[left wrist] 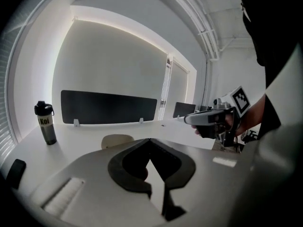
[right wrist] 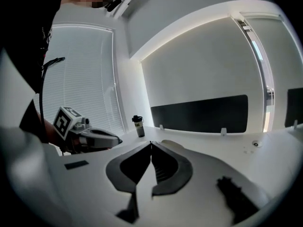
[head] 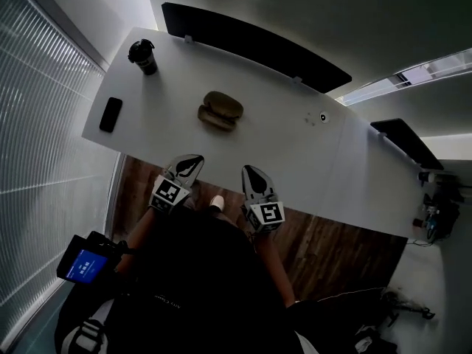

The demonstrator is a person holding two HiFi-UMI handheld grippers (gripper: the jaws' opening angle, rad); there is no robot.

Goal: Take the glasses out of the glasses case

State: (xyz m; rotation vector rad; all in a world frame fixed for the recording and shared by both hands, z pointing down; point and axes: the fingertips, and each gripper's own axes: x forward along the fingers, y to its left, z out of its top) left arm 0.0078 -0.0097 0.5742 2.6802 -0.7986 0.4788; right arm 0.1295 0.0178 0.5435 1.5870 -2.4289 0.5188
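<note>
The brown, oval glasses case (head: pixel 220 110) lies flat near the middle of the white table (head: pixel 280 146).
</note>
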